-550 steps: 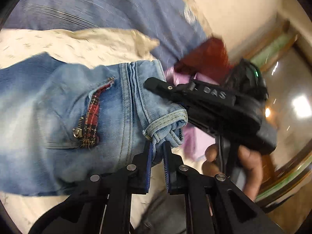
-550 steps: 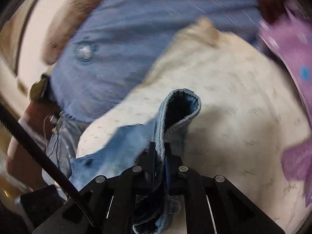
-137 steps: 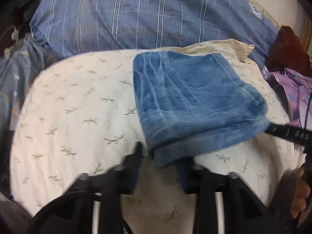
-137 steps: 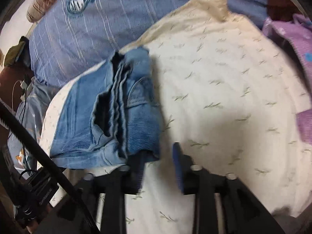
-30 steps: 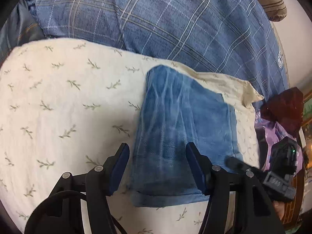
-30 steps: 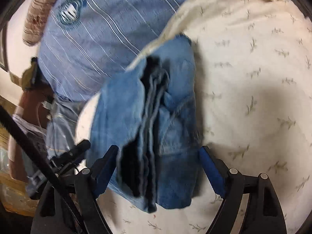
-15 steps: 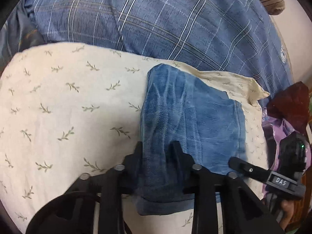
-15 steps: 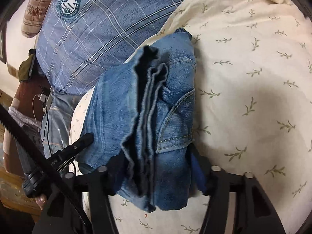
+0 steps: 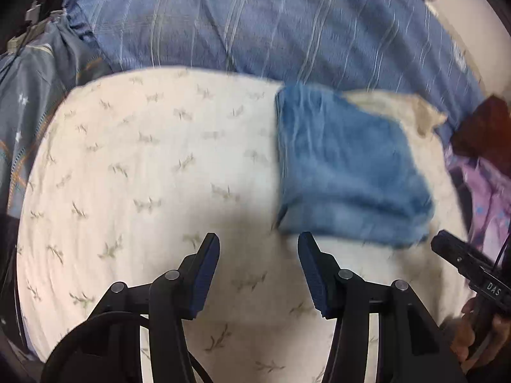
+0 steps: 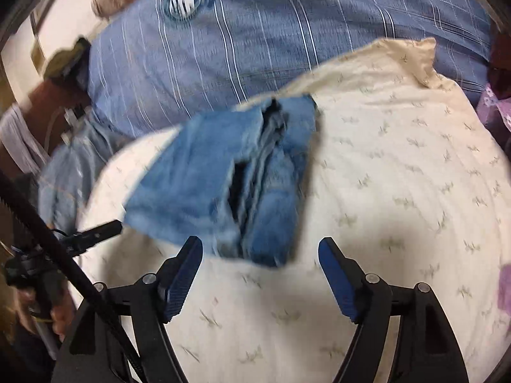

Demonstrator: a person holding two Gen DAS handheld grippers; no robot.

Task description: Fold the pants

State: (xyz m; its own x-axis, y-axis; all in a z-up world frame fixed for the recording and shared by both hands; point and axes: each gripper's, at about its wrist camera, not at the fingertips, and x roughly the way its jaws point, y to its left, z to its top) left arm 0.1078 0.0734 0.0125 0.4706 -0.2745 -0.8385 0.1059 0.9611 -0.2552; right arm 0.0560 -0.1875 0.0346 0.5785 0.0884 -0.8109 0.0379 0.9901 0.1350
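The blue jeans (image 9: 345,172) lie folded into a compact stack on a cream leaf-print sheet (image 9: 153,172). In the right wrist view the jeans (image 10: 223,178) show their layered open edges facing me. My left gripper (image 9: 258,271) is open and empty, just short of the stack's near left corner. My right gripper (image 10: 260,277) is open wide and empty, just in front of the stack's near edge. The right gripper's finger (image 9: 460,261) shows at the right of the left wrist view; the left gripper's finger (image 10: 95,233) shows at the left of the right wrist view.
A blue striped pillow (image 9: 271,25) lies behind the sheet. Purple cloth (image 9: 488,191) and a dark red item (image 9: 482,127) sit at the right. Grey-blue patterned fabric (image 9: 28,102) lies at the left. A black cable (image 10: 48,242) crosses the right wrist view.
Both grippers have opened, let go of the folded jeans and pulled back from the stack. The jeans stay on the sheet.
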